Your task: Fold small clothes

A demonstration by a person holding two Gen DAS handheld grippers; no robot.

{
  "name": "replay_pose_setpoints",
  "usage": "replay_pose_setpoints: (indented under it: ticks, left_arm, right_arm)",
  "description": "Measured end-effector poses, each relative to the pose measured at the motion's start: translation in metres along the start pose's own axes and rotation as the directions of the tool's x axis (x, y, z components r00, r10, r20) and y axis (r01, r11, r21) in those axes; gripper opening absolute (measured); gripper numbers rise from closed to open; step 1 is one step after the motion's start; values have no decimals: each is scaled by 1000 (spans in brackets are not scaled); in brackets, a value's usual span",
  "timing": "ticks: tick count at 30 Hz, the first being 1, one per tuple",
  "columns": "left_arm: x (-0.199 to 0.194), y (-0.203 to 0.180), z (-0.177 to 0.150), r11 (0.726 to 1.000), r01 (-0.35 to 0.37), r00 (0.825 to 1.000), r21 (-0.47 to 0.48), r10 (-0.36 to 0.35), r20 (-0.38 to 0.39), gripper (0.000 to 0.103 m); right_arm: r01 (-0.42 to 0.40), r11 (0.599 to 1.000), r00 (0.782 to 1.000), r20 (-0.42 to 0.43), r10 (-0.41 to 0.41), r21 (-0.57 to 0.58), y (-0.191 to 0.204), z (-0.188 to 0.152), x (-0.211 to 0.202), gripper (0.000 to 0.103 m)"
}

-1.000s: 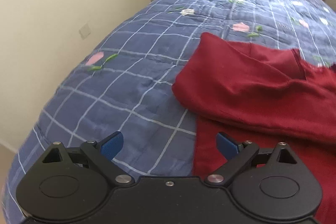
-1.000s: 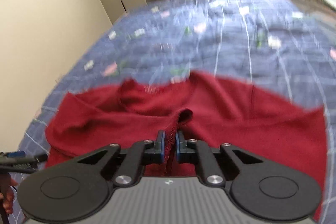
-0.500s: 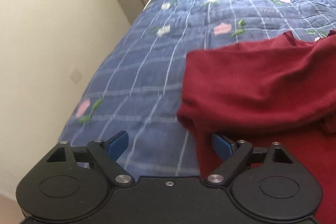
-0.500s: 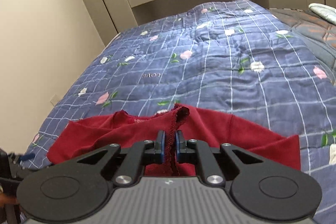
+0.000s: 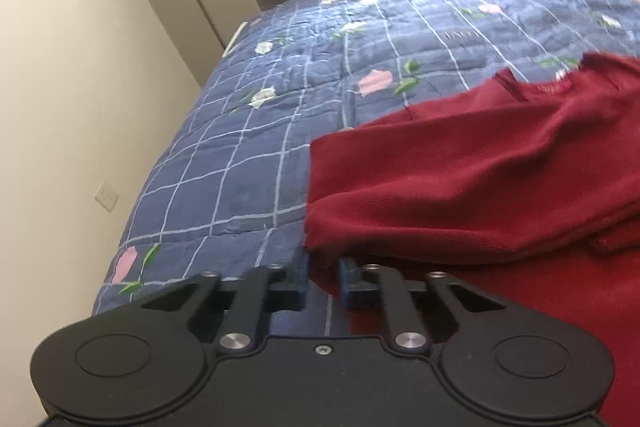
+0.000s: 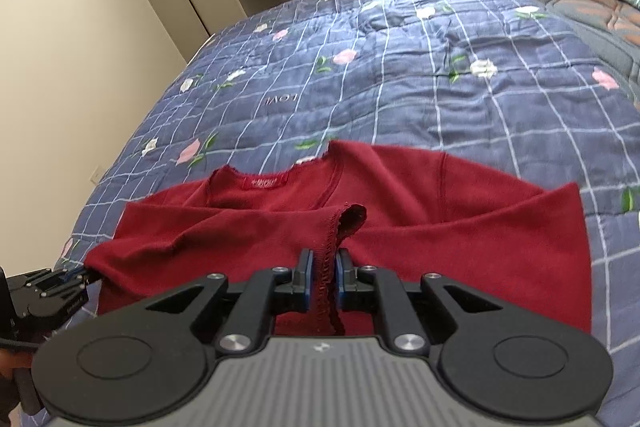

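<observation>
On a blue floral quilt [image 6: 400,99] covering the bed, a soft, limp red top [image 6: 460,227] lies part-folded, best taken by hems and corners; the right hand-held gripper [image 6: 322,277] pinches a sleeve cuff while the left hand-held gripper [image 5: 322,277], jaws just closed, nips the folded side edge

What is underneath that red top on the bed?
The red top lies on a blue checked quilt with flowers, which shows all around it. One sleeve is folded across the top's front. Whatever lies directly beneath the fabric is covered.
</observation>
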State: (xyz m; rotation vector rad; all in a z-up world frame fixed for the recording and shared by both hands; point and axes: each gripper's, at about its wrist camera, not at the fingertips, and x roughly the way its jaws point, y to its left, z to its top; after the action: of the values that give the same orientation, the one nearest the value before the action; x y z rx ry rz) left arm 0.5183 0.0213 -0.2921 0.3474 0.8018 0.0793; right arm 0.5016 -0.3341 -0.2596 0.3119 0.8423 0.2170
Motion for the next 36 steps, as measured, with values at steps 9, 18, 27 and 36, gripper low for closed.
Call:
replay_pose_setpoints:
  ticks: [9, 18, 27, 36]
  left_arm:
    - [-8, 35, -6, 965, 42, 999, -258, -44, -3, 6]
    - [11, 64, -20, 835, 75, 987, -544, -140, -79, 6]
    - [12, 64, -17, 831, 66, 984, -553, -145, -100, 10]
    - [-13, 63, -25, 818, 16, 988, -575, -103, -118, 74]
  right_arm:
    - [-12, 1000, 998, -55, 12, -7, 11, -13, 8, 13]
    - [26, 1000, 996, -80, -25, 10, 5, -21, 10, 13]
    - [72, 997, 993, -91, -70, 16, -12, -17, 9, 16]
    - [132, 983, 990, -31, -137, -124, -1, -25, 0, 71]
